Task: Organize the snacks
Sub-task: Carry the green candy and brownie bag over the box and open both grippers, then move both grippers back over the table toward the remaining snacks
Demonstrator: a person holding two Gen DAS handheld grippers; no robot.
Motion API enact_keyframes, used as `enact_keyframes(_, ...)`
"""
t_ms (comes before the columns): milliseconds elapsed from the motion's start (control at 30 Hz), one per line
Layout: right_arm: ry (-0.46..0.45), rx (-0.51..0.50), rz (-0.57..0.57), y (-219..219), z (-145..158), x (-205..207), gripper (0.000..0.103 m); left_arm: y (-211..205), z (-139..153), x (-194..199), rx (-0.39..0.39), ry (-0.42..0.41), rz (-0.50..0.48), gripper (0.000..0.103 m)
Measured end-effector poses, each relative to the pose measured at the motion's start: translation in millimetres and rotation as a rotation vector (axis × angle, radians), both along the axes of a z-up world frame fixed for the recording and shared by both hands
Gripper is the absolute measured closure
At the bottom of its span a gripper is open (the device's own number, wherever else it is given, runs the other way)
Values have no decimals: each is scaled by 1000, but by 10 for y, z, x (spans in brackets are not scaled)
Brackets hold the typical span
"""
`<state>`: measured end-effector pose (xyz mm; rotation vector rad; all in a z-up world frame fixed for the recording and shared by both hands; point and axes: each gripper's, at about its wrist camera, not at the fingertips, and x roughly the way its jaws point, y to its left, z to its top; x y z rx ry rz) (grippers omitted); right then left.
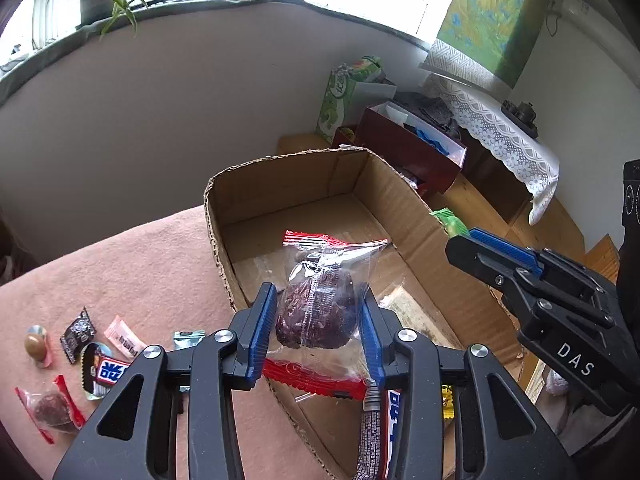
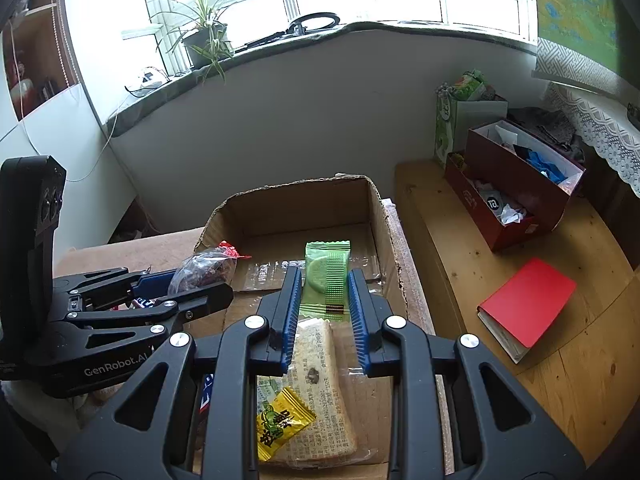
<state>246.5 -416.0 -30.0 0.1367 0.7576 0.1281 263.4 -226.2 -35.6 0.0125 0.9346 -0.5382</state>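
My left gripper point(image 1: 318, 322) is shut on a clear, red-edged packet with a dark dried fruit point(image 1: 320, 304), held above the open cardboard box point(image 1: 280, 184). My right gripper point(image 2: 323, 304) is shut on a green wrapped biscuit point(image 2: 326, 276), also over the box point(image 2: 304, 208). In the box lie a bread-slice packet point(image 2: 320, 380) and a yellow candy packet point(image 2: 282, 424). Several loose snacks lie on the pink cloth at left: a chocolate bar point(image 1: 108, 372), a second dried-fruit packet point(image 1: 50, 408), a pink candy point(image 1: 122, 336) and a black packet point(image 1: 78, 334).
The box rests on a pink-covered surface point(image 1: 120, 272). A wooden table point(image 2: 460, 260) to the right holds a red book point(image 2: 528, 304), a dark red box of odds and ends point(image 2: 516, 184) and a green bag point(image 2: 452, 120). A wall and a windowsill with a plant point(image 2: 204, 40) lie behind.
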Motion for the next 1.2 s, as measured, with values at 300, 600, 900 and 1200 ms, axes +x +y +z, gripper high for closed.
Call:
enact_keyframes(300,-8,-14,-17,26,32,-38,76,23,31,-7,0,-5,-6,62)
enact_keyframes(600,-33,-24,-21,112,201,-259,72,219,174,-143,-25,-22,5,62)
enact_keyframes(900,-93,-26,58,468,453,-680,71,927,486,-551,-62,-96,57,62)
enact_keyframes(1200,-105,39,199,1156,497,-799,30,2070,401,-767,-42,-87,210,59)
